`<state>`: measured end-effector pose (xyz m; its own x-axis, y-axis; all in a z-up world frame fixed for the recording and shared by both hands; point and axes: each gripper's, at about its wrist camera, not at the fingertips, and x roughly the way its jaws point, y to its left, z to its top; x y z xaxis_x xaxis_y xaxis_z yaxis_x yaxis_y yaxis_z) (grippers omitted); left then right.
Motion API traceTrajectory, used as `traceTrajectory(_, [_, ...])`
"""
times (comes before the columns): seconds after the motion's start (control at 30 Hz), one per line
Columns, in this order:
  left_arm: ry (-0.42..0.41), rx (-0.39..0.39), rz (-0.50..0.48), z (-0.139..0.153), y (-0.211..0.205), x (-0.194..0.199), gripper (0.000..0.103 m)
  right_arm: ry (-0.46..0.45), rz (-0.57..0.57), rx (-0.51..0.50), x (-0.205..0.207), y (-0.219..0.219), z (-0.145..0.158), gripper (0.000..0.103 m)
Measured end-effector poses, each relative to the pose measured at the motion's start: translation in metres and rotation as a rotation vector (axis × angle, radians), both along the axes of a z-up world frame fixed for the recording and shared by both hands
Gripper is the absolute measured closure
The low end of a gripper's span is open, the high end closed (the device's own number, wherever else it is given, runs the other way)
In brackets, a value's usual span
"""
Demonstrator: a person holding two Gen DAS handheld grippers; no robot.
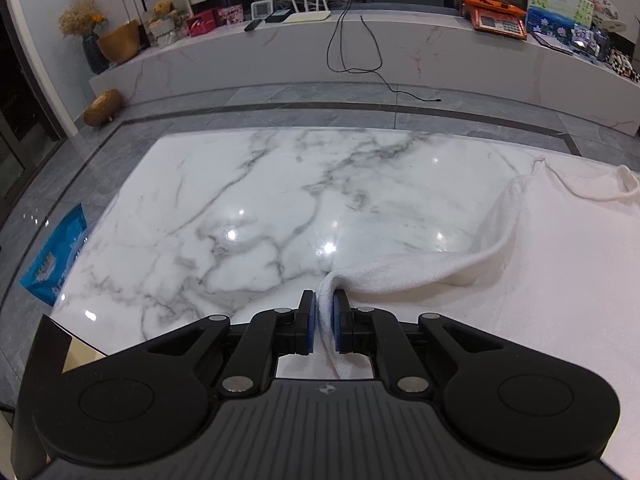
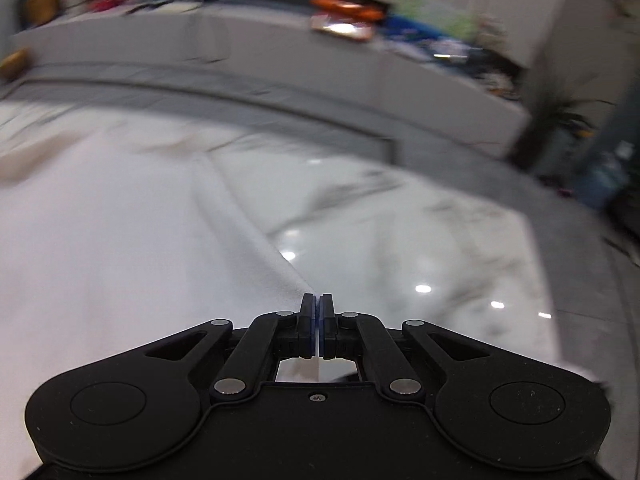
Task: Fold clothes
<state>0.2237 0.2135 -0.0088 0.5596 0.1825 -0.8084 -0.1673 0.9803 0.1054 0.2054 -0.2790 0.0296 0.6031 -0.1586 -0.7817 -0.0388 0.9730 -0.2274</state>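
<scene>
A white fleecy garment (image 1: 540,264) lies spread over the right part of the marble table (image 1: 248,208), its strap (image 1: 588,192) at the far right. My left gripper (image 1: 324,300) is shut on a bunched edge of the garment, and the cloth runs between the blue pads (image 1: 308,320). The right wrist view is blurred by motion. There the garment (image 2: 100,248) covers the left of the table, and a raised ridge of cloth (image 2: 256,240) runs up to my right gripper (image 2: 317,300), which is shut with a thin white strip of cloth between its pads.
Bare marble (image 2: 420,240) shows right of the garment. Grey floor (image 1: 300,114) lies beyond the table, with a blue bag (image 1: 56,252) at the left. Behind stands a long white cabinet (image 1: 280,64) with boxes, a router and a hanging black cable (image 1: 352,40).
</scene>
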Motion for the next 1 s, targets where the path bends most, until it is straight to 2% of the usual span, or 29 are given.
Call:
traceTrajectory(0.13, [-0.003, -0.019, 0.004, -0.008, 0.002, 0.010, 0.095, 0.000, -0.078, -0.004, 0.037, -0.038, -0.013, 0.103])
traceTrajectory(0.23, [0.011, -0.033, 0.027, -0.016, 0.004, 0.023, 0.095, 0.012, -0.096, -0.041, 0.058, -0.044, -0.034, 0.103])
traceTrajectory(0.4, [0.044, -0.156, 0.099, -0.028, 0.023, 0.040, 0.095, 0.054, -0.150, -0.047, 0.083, -0.056, -0.066, 0.103])
traceTrajectory(0.6, [0.052, -0.250, 0.174, -0.027, 0.042, 0.055, 0.088, 0.108, -0.174, -0.009, 0.092, -0.072, -0.089, 0.103])
traceTrajectory(0.67, [0.055, -0.241, 0.213, -0.026, 0.043, 0.057, 0.075, 0.105, -0.182, -0.010, 0.093, -0.073, -0.089, 0.102])
traceTrajectory(0.73, [0.051, -0.230, 0.262, -0.024, 0.044, 0.056, 0.067, 0.106, -0.206, -0.001, 0.094, -0.075, -0.085, 0.095])
traceTrajectory(0.83, [0.003, -0.229, 0.286, -0.016, 0.041, 0.052, 0.067, 0.066, -0.247, 0.009, 0.091, -0.081, -0.073, 0.086])
traceTrajectory(1.0, [-0.148, -0.128, 0.189, 0.011, 0.009, 0.045, 0.063, -0.010, -0.202, 0.143, 0.082, -0.081, -0.052, 0.086])
